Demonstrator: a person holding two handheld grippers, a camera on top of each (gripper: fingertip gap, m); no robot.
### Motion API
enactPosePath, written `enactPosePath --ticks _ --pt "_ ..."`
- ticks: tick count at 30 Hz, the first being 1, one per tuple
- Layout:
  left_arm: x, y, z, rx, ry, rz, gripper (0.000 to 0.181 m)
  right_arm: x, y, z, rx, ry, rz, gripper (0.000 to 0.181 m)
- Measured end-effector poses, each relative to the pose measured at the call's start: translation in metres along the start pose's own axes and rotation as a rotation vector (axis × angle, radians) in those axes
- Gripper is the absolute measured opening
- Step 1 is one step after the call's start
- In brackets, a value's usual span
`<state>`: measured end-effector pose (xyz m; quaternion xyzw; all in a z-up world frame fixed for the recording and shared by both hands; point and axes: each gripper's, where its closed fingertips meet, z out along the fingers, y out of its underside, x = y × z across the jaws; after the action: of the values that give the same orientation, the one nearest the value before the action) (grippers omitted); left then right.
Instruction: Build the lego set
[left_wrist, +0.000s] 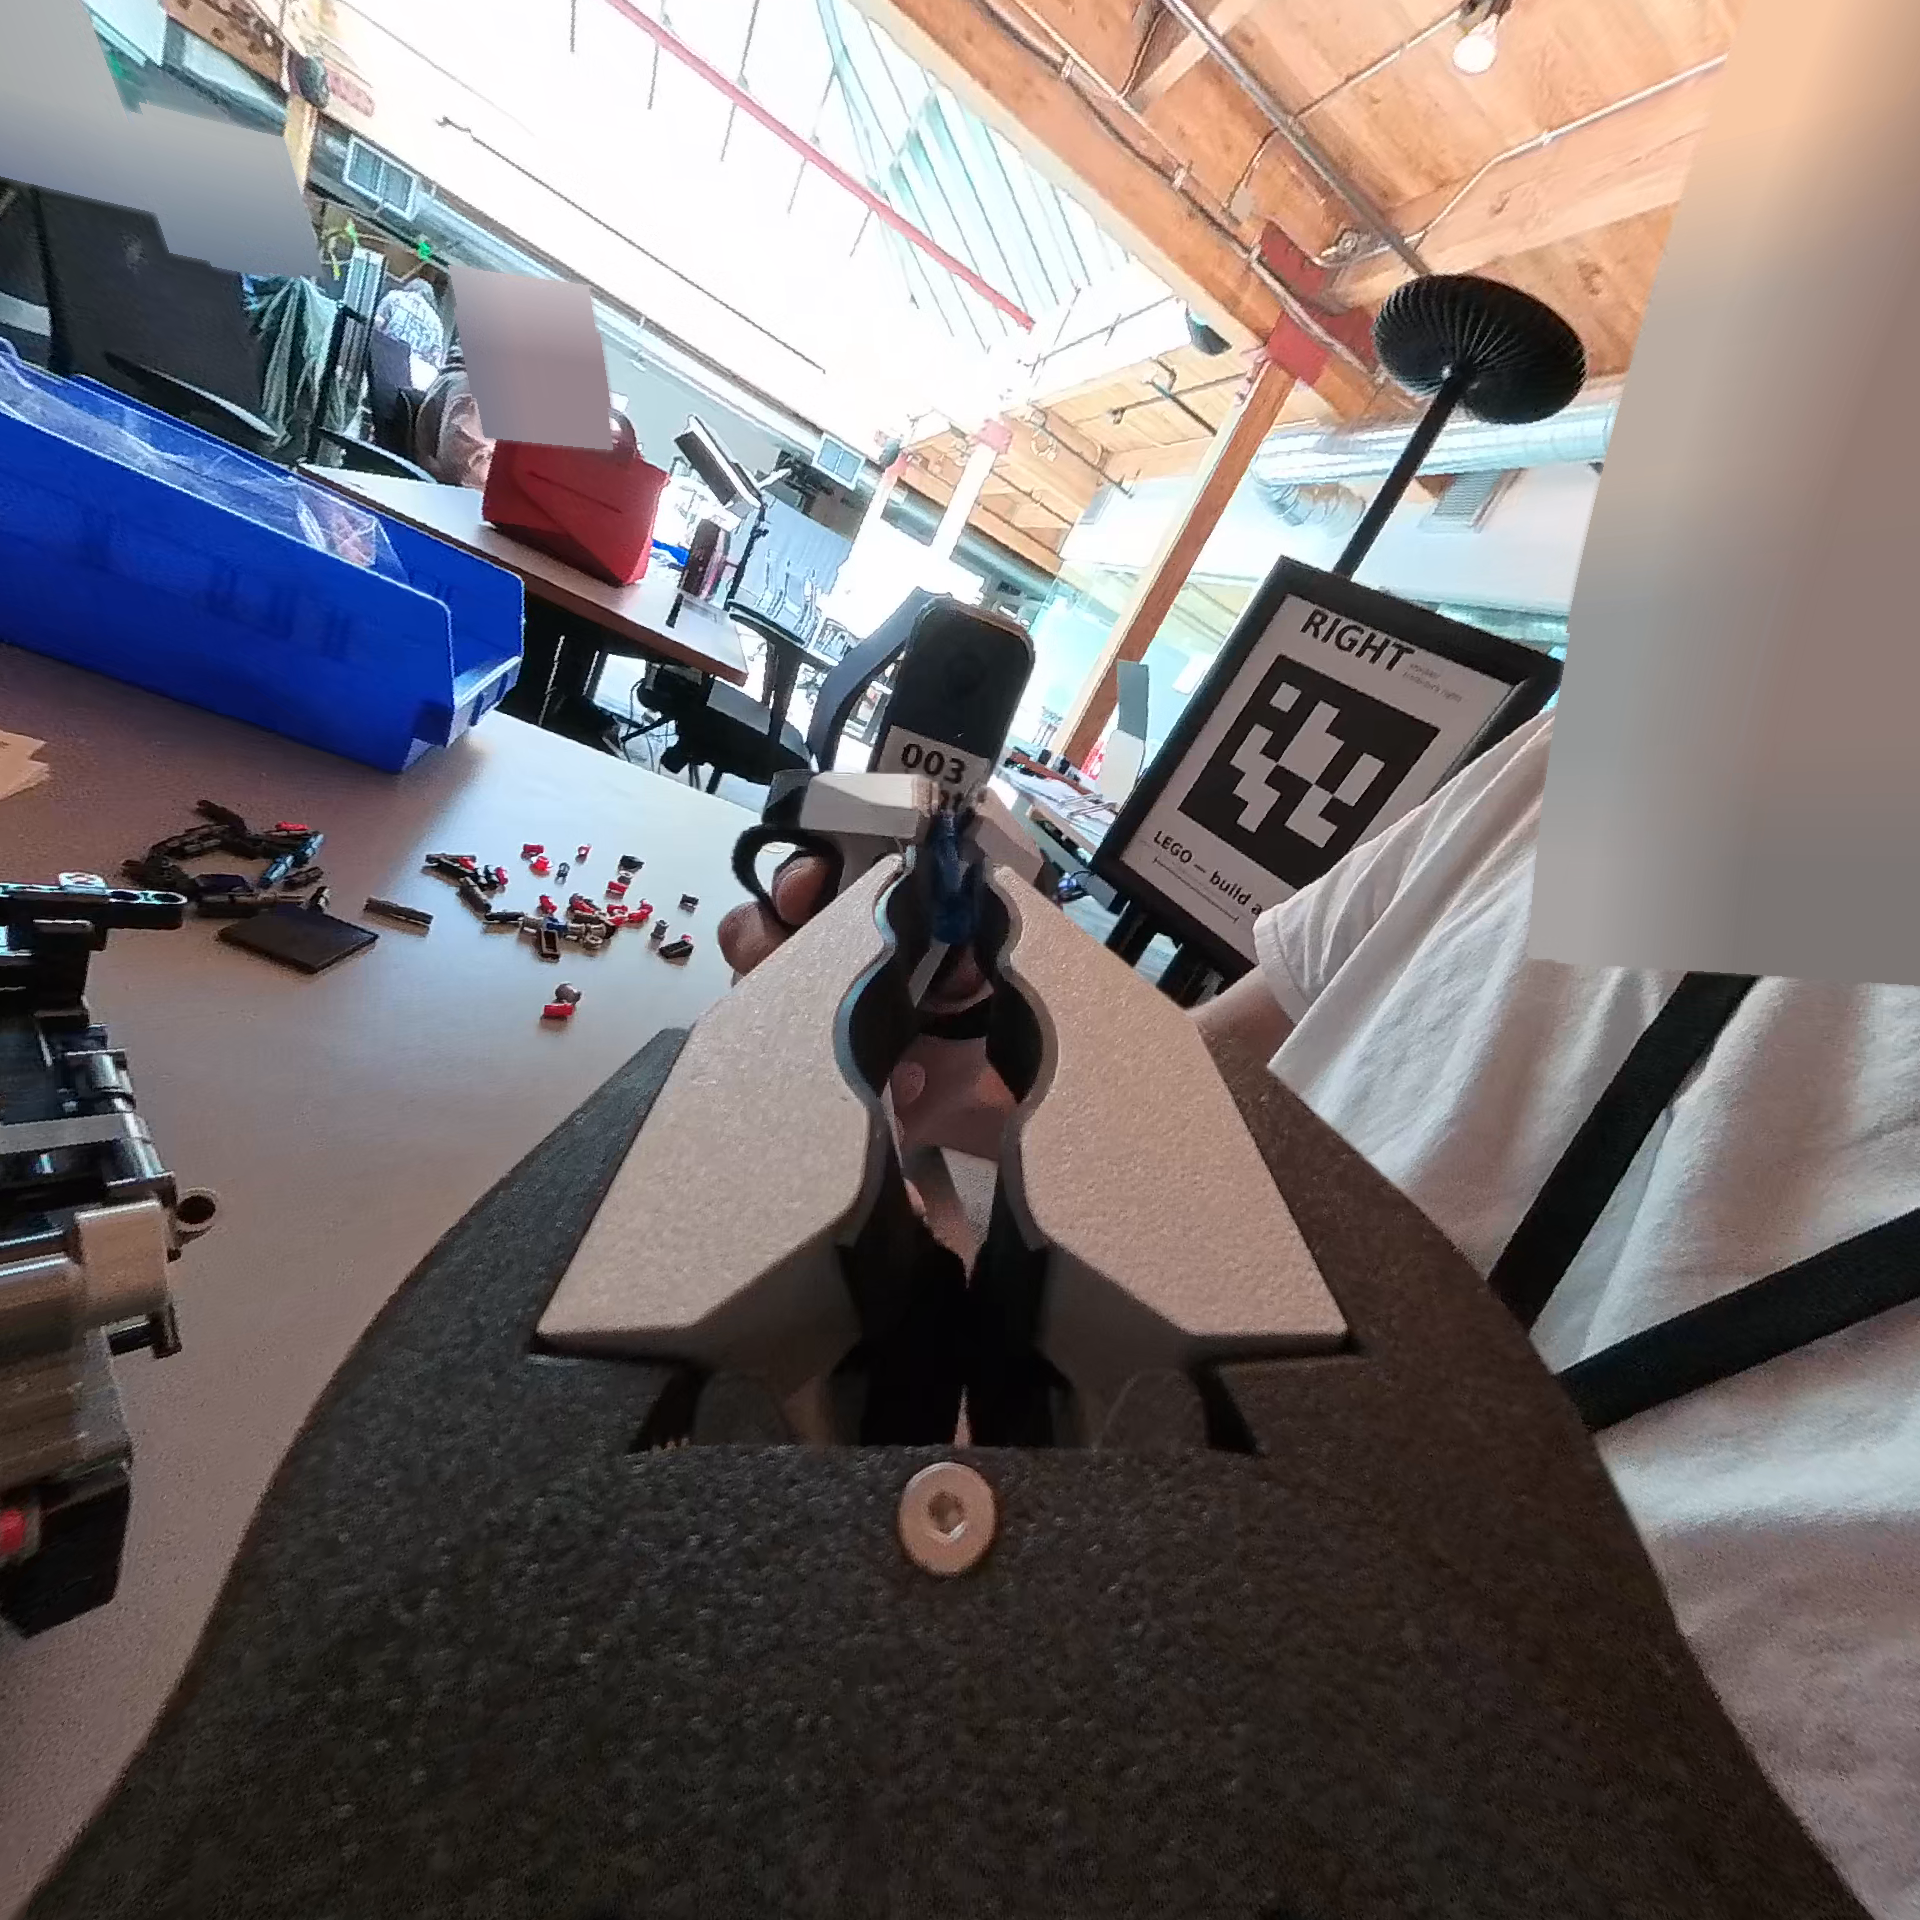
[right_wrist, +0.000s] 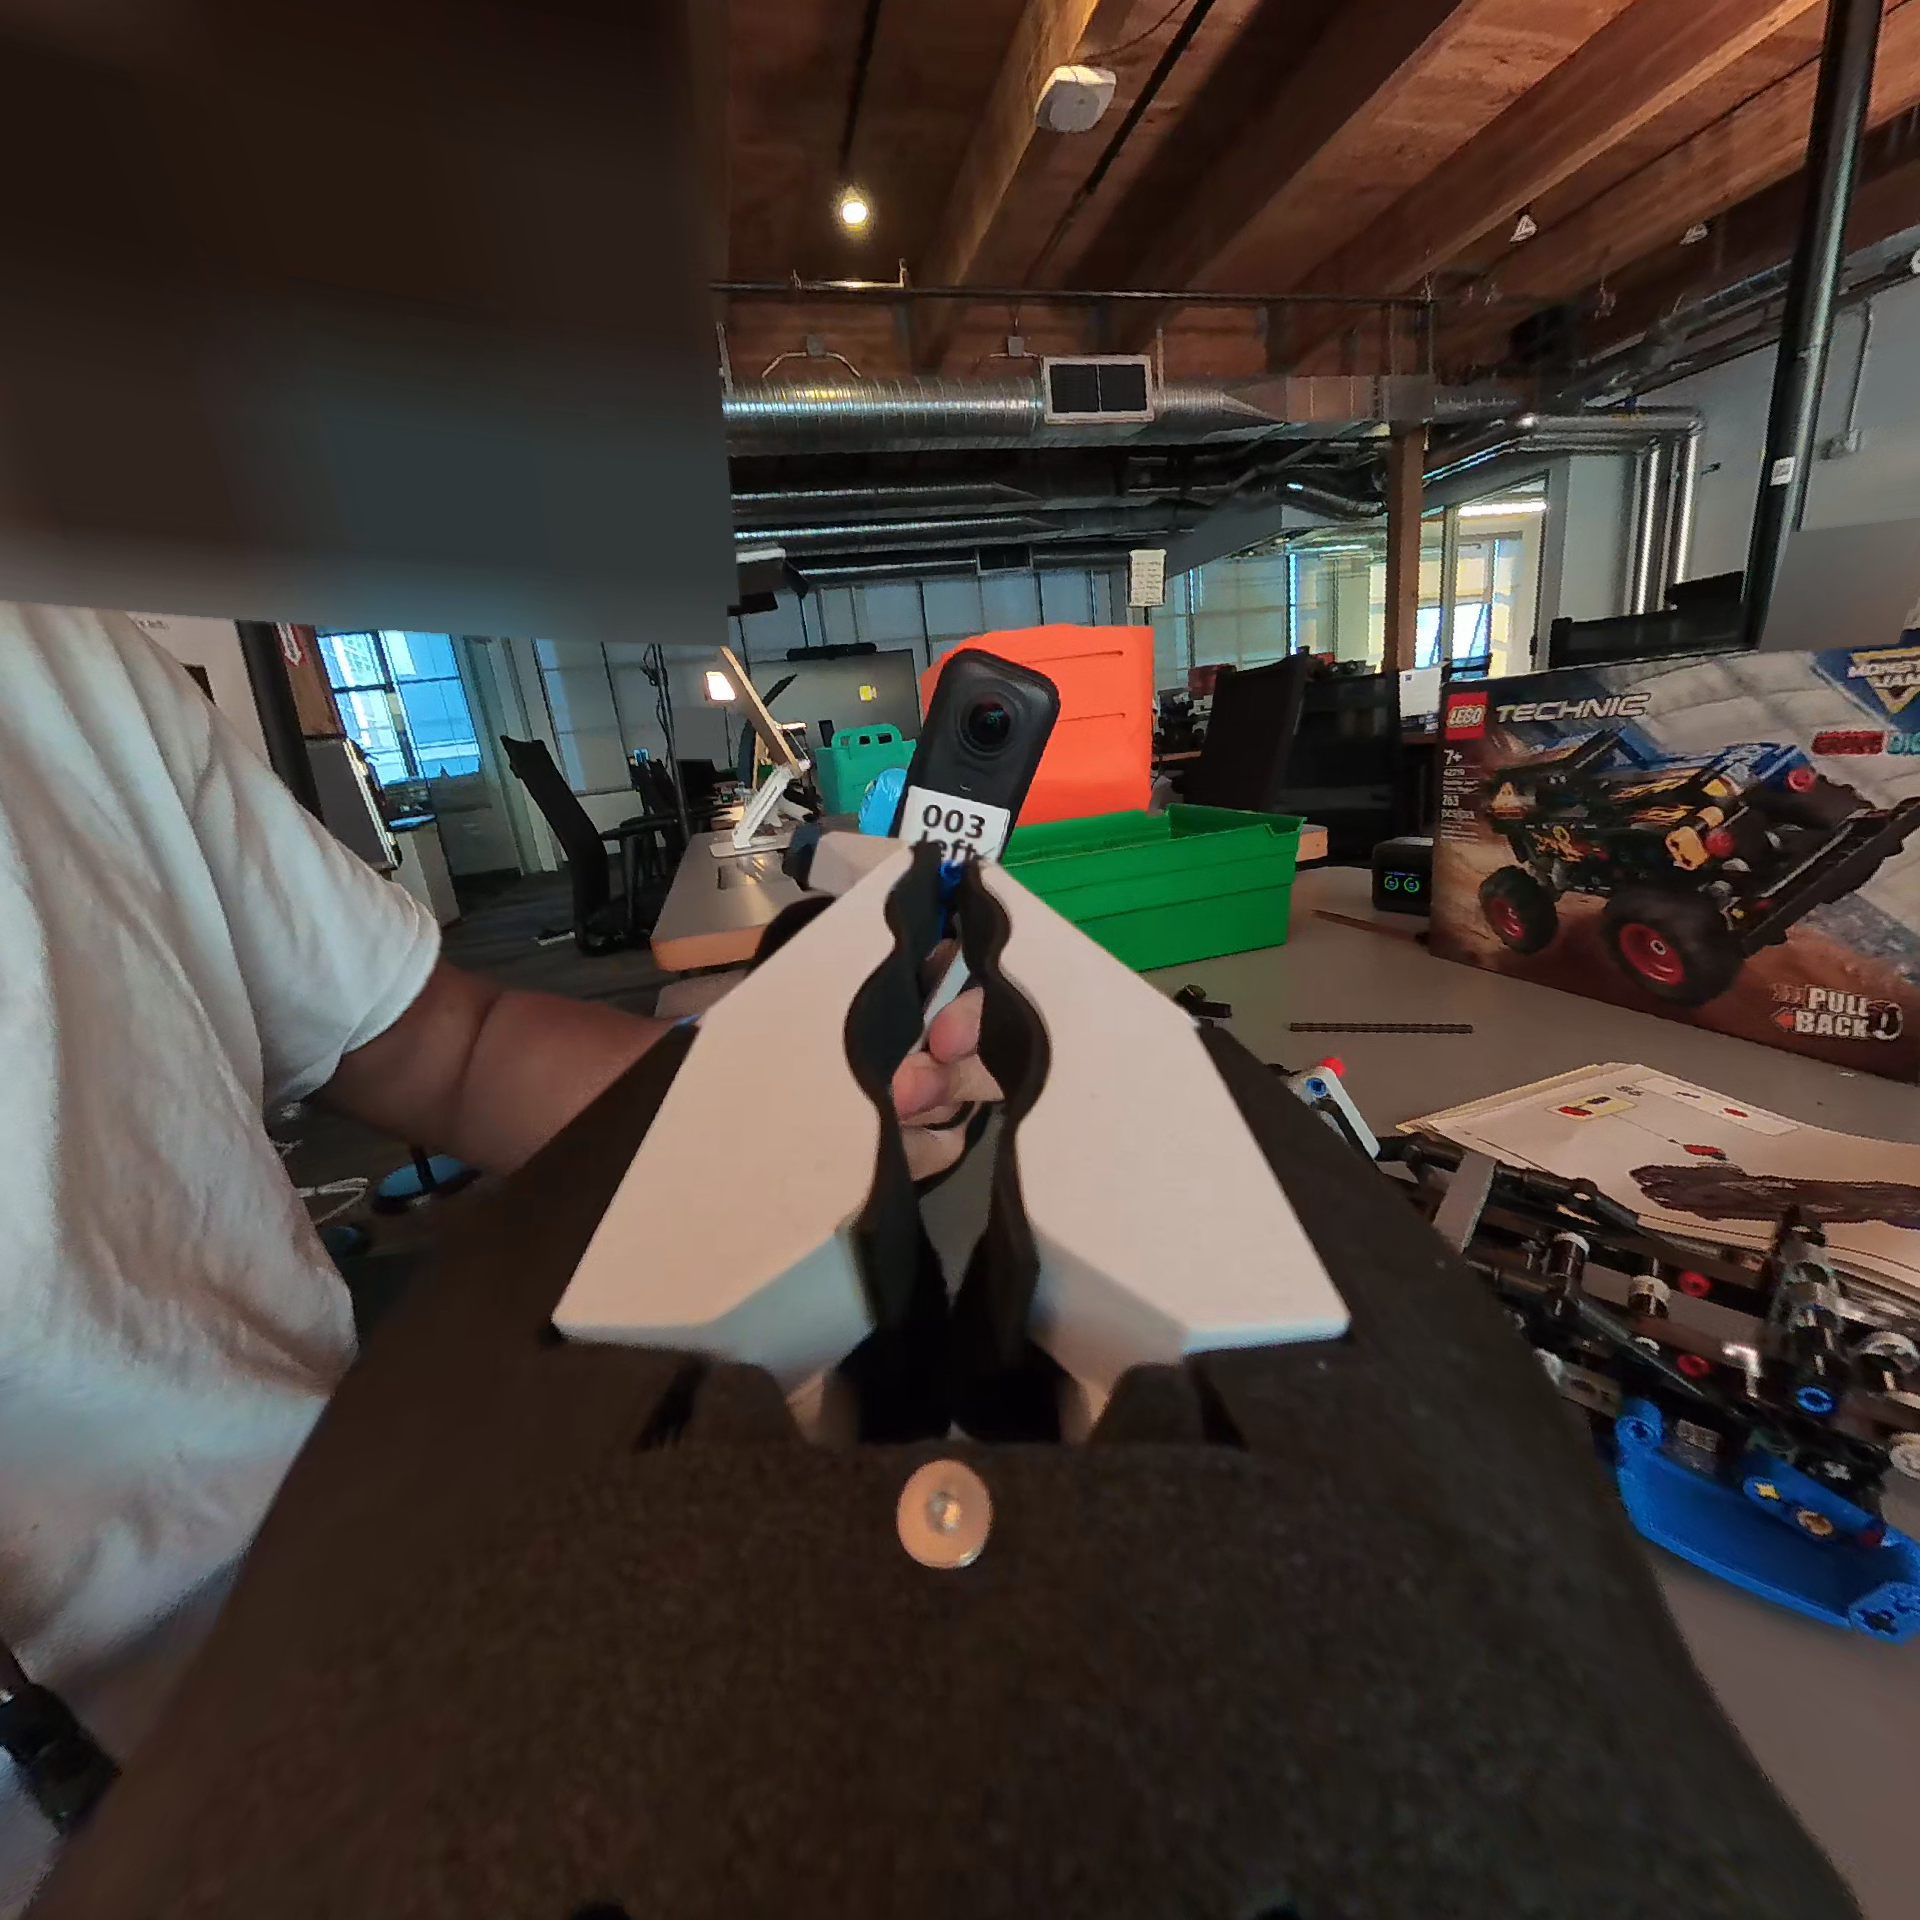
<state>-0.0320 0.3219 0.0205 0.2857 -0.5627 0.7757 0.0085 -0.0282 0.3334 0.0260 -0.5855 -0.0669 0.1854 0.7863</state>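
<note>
My two grippers are raised above the table and point at each other, tips meeting. In the left wrist view my left gripper (left_wrist: 948, 883) is shut on a small blue lego piece (left_wrist: 948, 891) at its tips, with the right gripper (left_wrist: 873, 816) just beyond it. In the right wrist view my right gripper (right_wrist: 943, 896) is also shut around the blue piece (right_wrist: 948, 902), facing the left gripper. The part-built black and grey truck (left_wrist: 73, 1195) lies on the table at the left; it also shows in the right wrist view (right_wrist: 1662, 1299).
Loose red and black pieces (left_wrist: 561, 904) are scattered on the grey table (left_wrist: 364, 1091), behind them a blue bin (left_wrist: 260, 623). An instruction booklet (right_wrist: 1662, 1132), the set's box (right_wrist: 1683, 862) and a green bin (right_wrist: 1153, 883) stand on the right. A framed marker sign (left_wrist: 1320, 769) stands behind.
</note>
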Motion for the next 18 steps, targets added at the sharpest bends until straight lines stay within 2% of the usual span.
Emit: enactPosePath --ticks 6,15,18 --pt "-0.003 0.001 0.001 -0.004 -0.021 0.008 0.005 0.0 0.004 0.001 -0.036 0.025 -0.084 0.004" --pt "-0.005 -0.003 0.0 0.02 -0.031 0.018 0.005 0.003 0.001 0.002 -0.057 -0.004 -0.008 0.005" --pt "-0.014 -0.009 -0.006 0.056 -0.087 0.01 0.005 0.011 -0.009 -0.005 -0.115 0.06 -0.143 0.035"
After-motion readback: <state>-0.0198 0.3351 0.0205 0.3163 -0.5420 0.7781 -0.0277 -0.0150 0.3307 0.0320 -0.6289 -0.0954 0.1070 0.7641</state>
